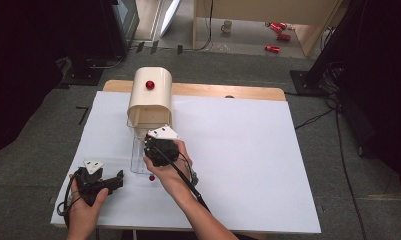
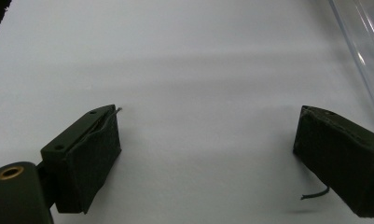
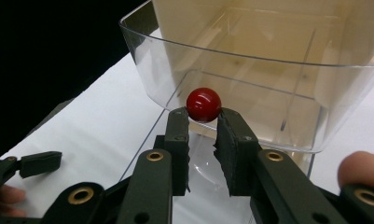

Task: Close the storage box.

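1. Cream hood (image 1: 149, 95) with red knob (image 1: 150, 85), at the far end of the clear drawer (image 1: 139, 155); no readable writing.
2. Left gripper (image 2: 208, 154), left of drawer: spread, empty.
3. Right gripper (image 3: 203, 122): pinching red ball (image 3: 204, 104) at drawer's front rim.
4. Step judged: carrying ball; next, lifting over rim, releasing inside.
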The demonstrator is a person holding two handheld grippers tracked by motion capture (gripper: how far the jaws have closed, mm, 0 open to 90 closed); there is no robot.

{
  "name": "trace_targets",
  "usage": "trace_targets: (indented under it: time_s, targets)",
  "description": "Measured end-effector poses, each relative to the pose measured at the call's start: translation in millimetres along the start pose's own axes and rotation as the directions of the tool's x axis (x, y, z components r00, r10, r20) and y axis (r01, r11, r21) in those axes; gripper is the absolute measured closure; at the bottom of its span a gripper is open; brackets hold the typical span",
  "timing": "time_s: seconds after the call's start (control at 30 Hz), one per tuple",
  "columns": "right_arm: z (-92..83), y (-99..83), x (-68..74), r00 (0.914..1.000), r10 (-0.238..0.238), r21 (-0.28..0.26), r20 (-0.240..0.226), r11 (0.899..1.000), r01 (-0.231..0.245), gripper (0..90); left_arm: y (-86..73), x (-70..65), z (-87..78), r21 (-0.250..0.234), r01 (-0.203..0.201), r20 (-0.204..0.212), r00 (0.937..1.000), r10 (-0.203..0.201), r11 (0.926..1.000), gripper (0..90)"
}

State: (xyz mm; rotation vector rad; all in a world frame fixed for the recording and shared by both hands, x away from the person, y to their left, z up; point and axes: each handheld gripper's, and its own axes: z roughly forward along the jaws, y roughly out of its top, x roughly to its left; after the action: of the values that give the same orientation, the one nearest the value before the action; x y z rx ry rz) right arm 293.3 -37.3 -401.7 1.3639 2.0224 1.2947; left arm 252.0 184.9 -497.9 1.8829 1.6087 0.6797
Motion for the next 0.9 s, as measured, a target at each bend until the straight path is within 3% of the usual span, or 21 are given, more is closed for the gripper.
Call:
trace_targets:
  time_s: [0.9]
  targets:
    - [21.7,16.4,-13.9,0.9998,0.003,-0.007,0.021,1.0,-0.003,75.6,0.0,0.1,0.1,-0.001,-0.001,-0.001,1.0,0.001,1.0,7.1]
